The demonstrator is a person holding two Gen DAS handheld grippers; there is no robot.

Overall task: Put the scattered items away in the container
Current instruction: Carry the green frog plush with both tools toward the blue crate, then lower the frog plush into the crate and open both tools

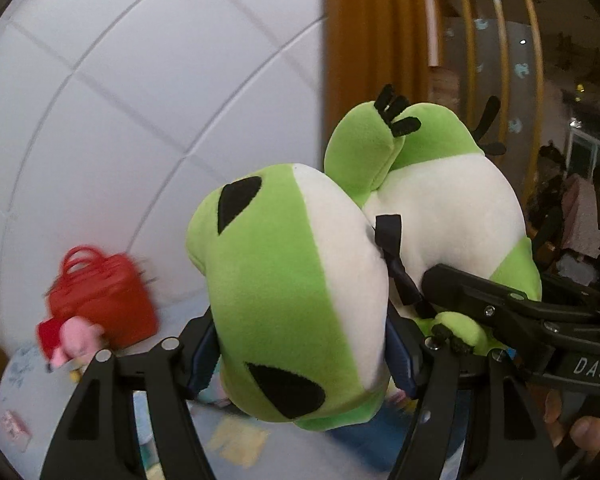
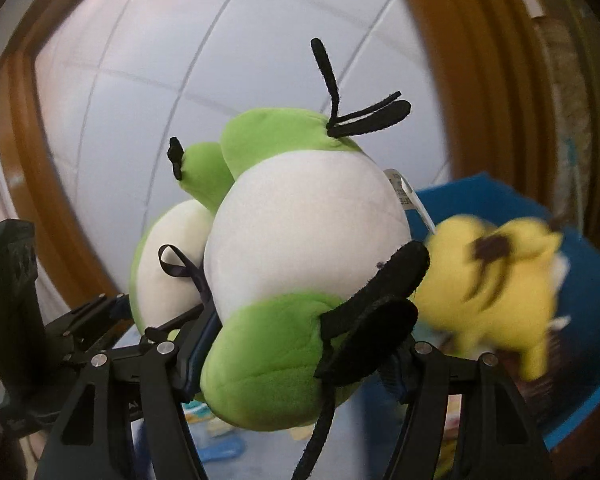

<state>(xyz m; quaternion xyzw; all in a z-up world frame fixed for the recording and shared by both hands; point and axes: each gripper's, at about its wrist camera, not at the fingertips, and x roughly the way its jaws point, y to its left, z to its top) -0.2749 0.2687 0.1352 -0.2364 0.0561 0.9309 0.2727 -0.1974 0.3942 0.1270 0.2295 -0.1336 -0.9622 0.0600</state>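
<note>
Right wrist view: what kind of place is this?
Probably a home playroom or kids' corner: a frog plush, a yellow plush in a blue bin, white paneled wall with wood trim.

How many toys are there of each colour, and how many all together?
Green: 1, the frog, held by both the left gripper and the right gripper.
Yellow: 1, the blurry soft toy in the blue box.
Pink: 1, the small soft toy beside the red bag.
Total: 3 toys.
</note>
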